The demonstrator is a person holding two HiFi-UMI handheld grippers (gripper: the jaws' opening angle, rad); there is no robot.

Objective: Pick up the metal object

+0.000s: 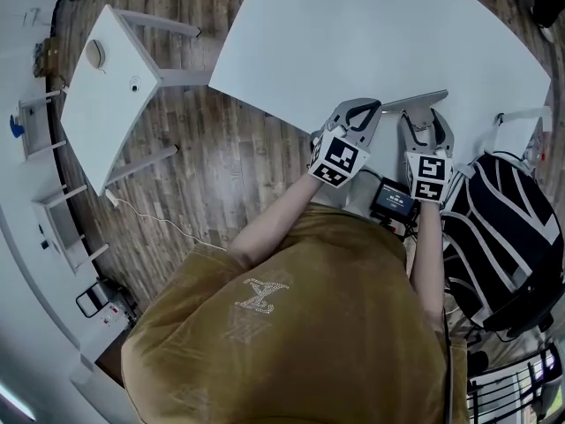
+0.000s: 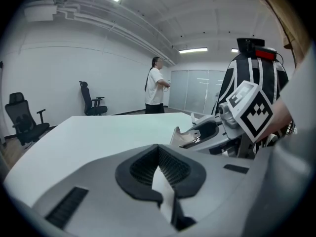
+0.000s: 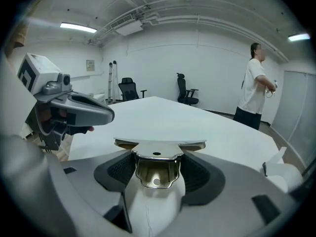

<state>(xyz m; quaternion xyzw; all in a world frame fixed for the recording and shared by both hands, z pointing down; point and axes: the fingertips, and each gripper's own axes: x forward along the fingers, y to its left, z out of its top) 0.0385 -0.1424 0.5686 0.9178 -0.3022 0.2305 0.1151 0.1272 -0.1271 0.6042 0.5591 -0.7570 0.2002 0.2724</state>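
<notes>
The metal object (image 3: 156, 163) is a shiny bent bracket with a flat plate on top and a small hole. My right gripper (image 3: 157, 174) is shut on it, holding it just above the near edge of the large white table (image 1: 371, 34). From the head view the bracket's plate (image 1: 415, 102) sticks out ahead of the right gripper (image 1: 425, 117). My left gripper (image 1: 367, 109) hovers close beside it on the left, its dark ribbed pads (image 2: 170, 169) pressed together with nothing between them. The left gripper view shows the bracket (image 2: 183, 137) off to its right.
A small white side table (image 1: 110, 95) stands to the left on the wood floor. A black-and-white striped bag (image 1: 503, 237) and a black device (image 1: 393, 199) sit close on the right. A person (image 3: 254, 85) and office chairs (image 3: 185, 94) are beyond the table.
</notes>
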